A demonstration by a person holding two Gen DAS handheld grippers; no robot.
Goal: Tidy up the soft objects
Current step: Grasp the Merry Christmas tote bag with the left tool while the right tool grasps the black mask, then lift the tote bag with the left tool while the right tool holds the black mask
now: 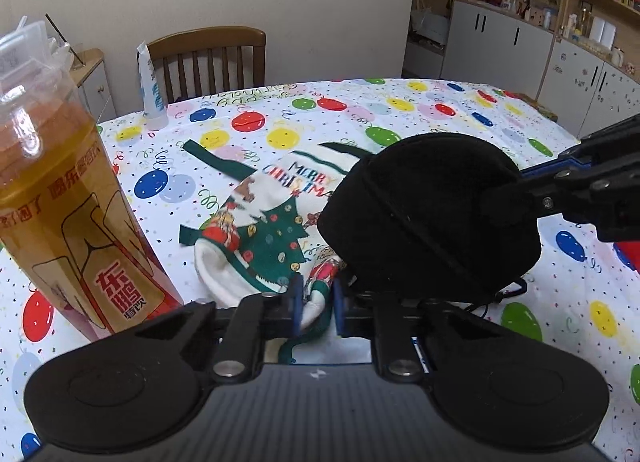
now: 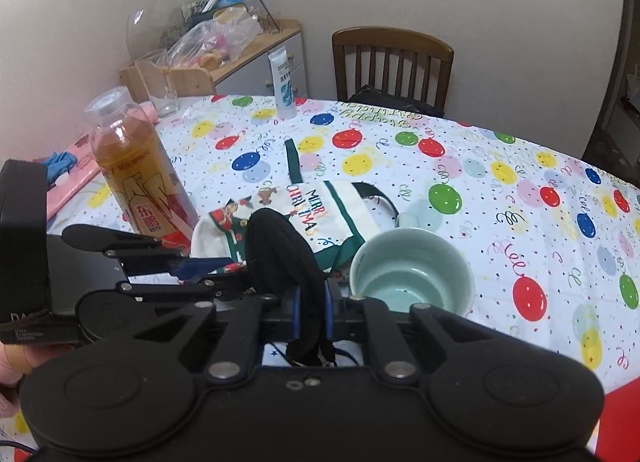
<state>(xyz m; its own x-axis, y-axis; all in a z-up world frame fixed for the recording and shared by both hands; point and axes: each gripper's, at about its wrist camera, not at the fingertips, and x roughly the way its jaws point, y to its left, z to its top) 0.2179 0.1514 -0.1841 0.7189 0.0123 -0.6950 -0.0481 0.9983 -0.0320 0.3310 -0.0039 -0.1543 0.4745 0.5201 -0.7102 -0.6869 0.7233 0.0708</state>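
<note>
Two grippers work here. Left wrist view: the left gripper (image 1: 316,304) pinches the Christmas bag (image 1: 264,229) at 6 o'clock; the black cap (image 1: 430,209) hangs at 3. Right wrist view: the right gripper (image 2: 310,312) clamps that cap (image 2: 280,250) between its jaws; a mug (image 2: 412,274) stands at 3.

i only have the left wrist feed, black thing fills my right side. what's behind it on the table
Observer: A pale green mug stands just right of the black pouch, open side up; nothing shows inside it.
Operator: is the right gripper actually holding the black thing
Observer: Yes, the right gripper is shut on the pouch's near edge.
Operator: anything left of the bottle i can't see
Observer: Beyond the drink bottle a clear glass stands near the table's far edge, and a pink item lies to the bottle's left.
</note>
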